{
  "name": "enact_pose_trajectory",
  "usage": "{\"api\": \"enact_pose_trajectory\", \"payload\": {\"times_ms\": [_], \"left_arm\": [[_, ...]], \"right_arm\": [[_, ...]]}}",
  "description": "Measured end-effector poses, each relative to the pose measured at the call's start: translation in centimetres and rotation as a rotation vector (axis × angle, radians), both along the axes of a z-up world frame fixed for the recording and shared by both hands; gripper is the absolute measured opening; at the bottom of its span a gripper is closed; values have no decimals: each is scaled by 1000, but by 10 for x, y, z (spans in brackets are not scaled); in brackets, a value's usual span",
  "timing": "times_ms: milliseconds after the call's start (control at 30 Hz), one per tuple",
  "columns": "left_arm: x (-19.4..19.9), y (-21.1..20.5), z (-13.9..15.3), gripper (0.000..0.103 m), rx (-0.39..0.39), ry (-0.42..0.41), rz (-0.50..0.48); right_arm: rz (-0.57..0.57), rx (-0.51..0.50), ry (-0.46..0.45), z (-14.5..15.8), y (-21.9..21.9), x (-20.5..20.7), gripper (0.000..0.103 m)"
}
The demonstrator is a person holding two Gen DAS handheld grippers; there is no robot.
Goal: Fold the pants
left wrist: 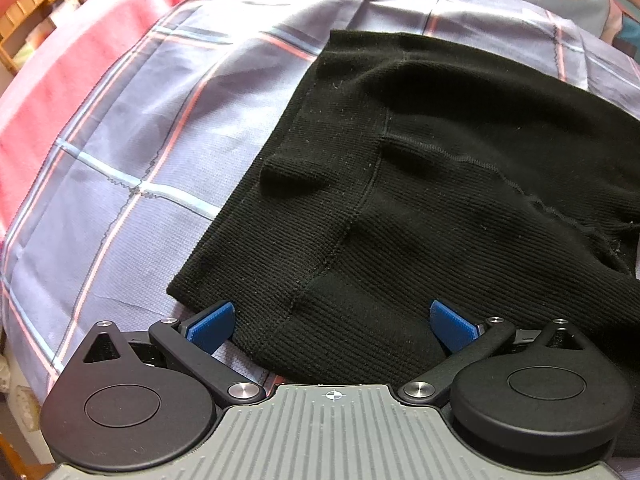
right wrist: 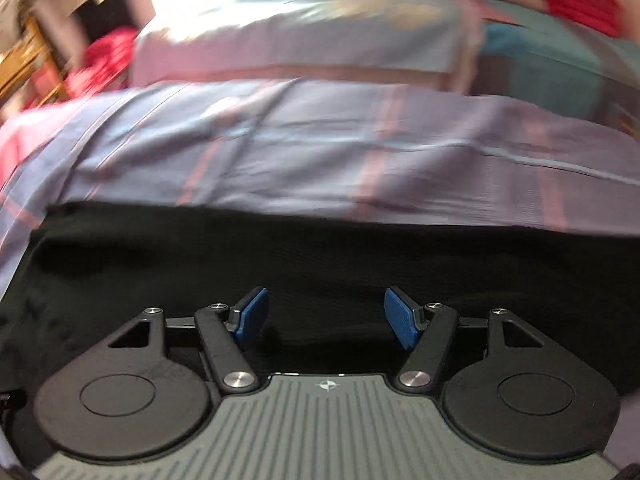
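Note:
Black ribbed knit pants (left wrist: 420, 184) lie on a checked blue-grey bedsheet (left wrist: 132, 152), with a seam running down toward me. My left gripper (left wrist: 332, 326) is open, its blue pads (left wrist: 210, 326) spread either side of the near edge of the pants, with the cloth lying between them. In the blurred right wrist view the pants (right wrist: 320, 264) fill the lower middle. My right gripper (right wrist: 326, 316) is open just above the black cloth, with nothing held between its pads (right wrist: 400, 320).
A pink blanket (left wrist: 52, 92) covers the left side of the bed. Wooden shelves (left wrist: 36, 4) stand beyond the far left. Folded bedding and a pillow (right wrist: 304, 40) lie at the far side. Red cloth (right wrist: 108, 60) lies at the back left.

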State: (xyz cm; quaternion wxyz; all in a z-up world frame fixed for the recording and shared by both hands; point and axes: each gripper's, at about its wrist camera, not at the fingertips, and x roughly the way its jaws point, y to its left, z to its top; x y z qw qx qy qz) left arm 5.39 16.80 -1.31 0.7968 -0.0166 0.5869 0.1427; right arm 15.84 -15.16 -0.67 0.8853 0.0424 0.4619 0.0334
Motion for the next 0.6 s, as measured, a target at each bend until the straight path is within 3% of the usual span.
{"api": "enact_pose_trajectory", "payload": {"times_ms": [100,233,600], "left_arm": [[0,-1,0,103,5,2,0],[3,-3,0,103,11,15,3],[10,-3,-1,103,12,42,4]], "right_arm": [[-74,25,14,0,-28,-6,64],[-68,-23,-27,21,-37,-34,76],[-163,8,-16,49,-67,-130,77]]}}
